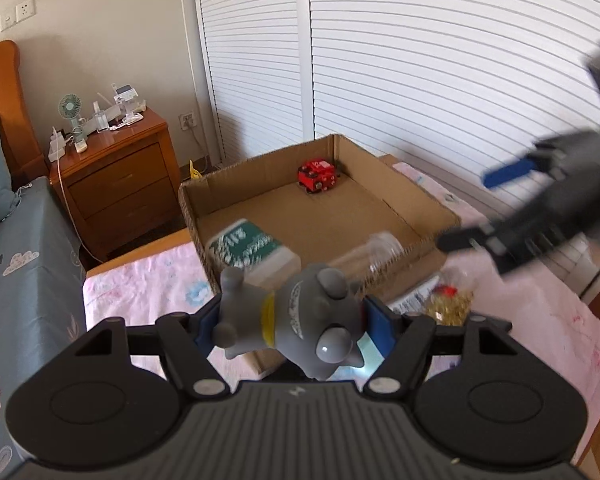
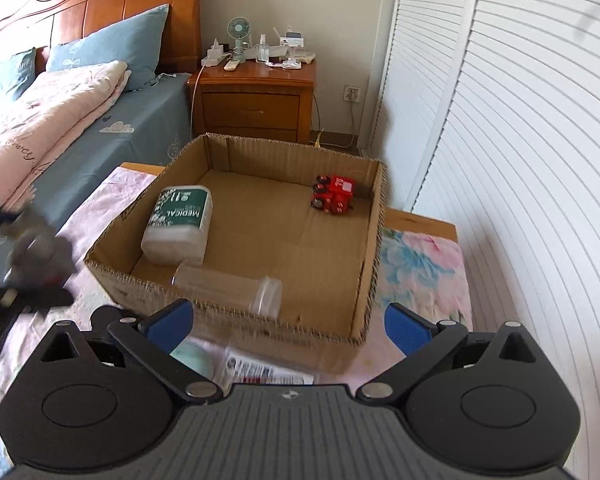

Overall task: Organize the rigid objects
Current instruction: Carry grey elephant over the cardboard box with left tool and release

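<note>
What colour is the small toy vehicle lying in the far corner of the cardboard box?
Red, with dark wheels: the small toy vehicle shows best in the right wrist view.

Black plastic left gripper (image 1: pixel 294 326) and right gripper (image 2: pixel 288 326): blue fingertip pads, round silver pivot screws, ribbed grey housings.

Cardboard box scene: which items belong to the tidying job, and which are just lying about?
Job: cardboard box, red toy car, medical bottle, clear jar, grey toy in left gripper.
Background: nightstand, fan, pillows.
</note>
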The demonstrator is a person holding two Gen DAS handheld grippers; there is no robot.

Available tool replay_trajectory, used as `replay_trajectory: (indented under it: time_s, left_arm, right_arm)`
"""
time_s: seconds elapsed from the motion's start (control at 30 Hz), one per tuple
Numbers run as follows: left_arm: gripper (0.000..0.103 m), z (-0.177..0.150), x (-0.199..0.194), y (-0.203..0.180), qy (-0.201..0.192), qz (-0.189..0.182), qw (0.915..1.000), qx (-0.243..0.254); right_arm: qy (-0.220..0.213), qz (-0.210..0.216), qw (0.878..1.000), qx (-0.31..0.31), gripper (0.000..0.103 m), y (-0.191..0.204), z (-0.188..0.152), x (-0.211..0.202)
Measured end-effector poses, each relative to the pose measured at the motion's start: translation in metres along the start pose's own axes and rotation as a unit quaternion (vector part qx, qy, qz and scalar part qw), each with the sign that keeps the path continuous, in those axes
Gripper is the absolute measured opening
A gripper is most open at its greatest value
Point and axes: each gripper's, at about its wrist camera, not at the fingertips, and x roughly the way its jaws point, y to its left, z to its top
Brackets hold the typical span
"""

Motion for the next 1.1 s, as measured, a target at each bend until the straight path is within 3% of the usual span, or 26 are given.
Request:
replay_trajectory:
  time_s: [0.37, 0.6, 0.67, 0.73, 1.1]
  left_arm:
    - [0.071, 0.075, 0.065, -0.014, 0.010, -0.015, 0.9996, 0.019]
    - [0.072, 0.103, 0.111, -0.035, 0.024, -0.031, 0.9992, 0.010]
    - [0.079, 0.107, 0.119, -0.040, 0.017, -0.035, 0.9992, 0.002]
    - [0.093, 0.108, 0.125, -0.043, 0.024, -0.026, 0.9994, -0.002]
    - [0.094, 0.081, 0.089, -0.036, 0.030, -0.001, 0.9995, 0.004]
  right_arm:
    - [-0.020, -0.001, 1.000, 0.013, 0.103, -0.006, -0.021, -0.028]
    - [-0.022, -0.001, 0.999, 0.036, 0.103, -0.022, -0.029, -0.030]
    - [-0.021, -0.001, 0.999, 0.043, 0.103, -0.027, -0.031, -0.029]
    - [-0.020, -0.002, 0.999, 0.045, 0.103, -0.029, -0.034, -0.030]
    - [-0.020, 0.006, 0.999, 0.047, 0.103, -0.018, -0.045, -0.035]
